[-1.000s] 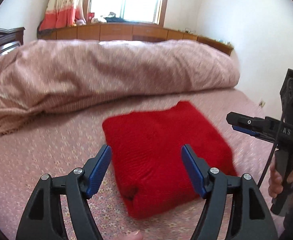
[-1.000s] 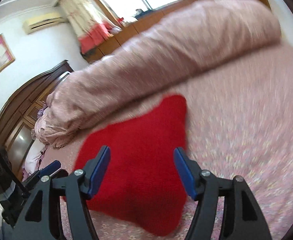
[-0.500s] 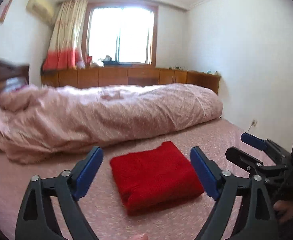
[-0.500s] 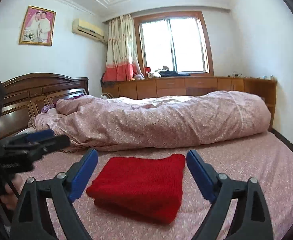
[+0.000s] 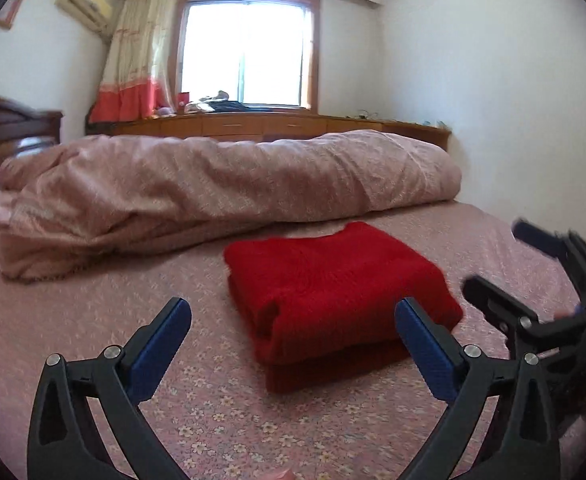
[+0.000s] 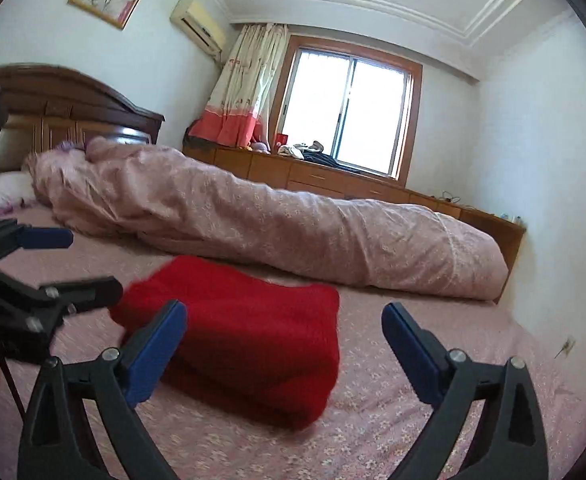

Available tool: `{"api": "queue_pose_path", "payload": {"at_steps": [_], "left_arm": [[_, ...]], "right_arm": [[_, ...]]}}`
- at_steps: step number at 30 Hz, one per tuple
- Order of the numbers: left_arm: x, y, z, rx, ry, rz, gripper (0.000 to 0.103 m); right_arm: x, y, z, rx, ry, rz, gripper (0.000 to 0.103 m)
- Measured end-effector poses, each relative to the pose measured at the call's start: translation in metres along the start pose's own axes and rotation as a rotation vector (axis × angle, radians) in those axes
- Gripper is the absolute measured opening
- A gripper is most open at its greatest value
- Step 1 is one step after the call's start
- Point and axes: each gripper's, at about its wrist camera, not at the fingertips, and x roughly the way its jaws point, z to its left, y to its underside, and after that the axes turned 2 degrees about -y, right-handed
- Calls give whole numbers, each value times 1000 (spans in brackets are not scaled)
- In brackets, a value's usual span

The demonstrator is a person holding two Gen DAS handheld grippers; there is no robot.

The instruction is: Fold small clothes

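The left gripper (image 5: pixel 293 344) is nearest to its camera, with its two blue fingers (image 5: pixel 161 344) spread wide and nothing between them. Just beyond the fingertips, a little to the right of the middle, the folded red garment (image 5: pixel 333 284) lies flat on the pink flowered sheet (image 5: pixel 233 420); the gripper is apart from it. The right gripper (image 6: pixel 283 348) is also spread wide and holds nothing. In its view the red garment (image 6: pixel 245 336) lies ahead, and the left blue finger (image 6: pixel 153 356) covers the garment's near left part; whether they touch cannot be told. Each gripper shows at the edge of the other's view, one at either side of the garment. Behind the garment a rolled pink quilt (image 5: pixel 221 188) lies across the bed. Farther away stand wooden cabinets (image 5: pixel 253 124) under the window (image 5: pixel 249 52).
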Motion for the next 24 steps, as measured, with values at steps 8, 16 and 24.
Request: {"api": "queue_pose_path", "payload": {"at_steps": [8, 16, 24], "left_arm": [[6, -2, 5, -51, -5, 39, 99], [6, 4, -6, -5, -15, 44, 99], [44, 31, -6, 6, -59, 200, 99]], "right_arm": [[13, 19, -30, 242, -36, 28, 101], [12, 19, -35, 247, -38, 15, 103], [32, 35, -32, 245, -127, 112, 103]]}}
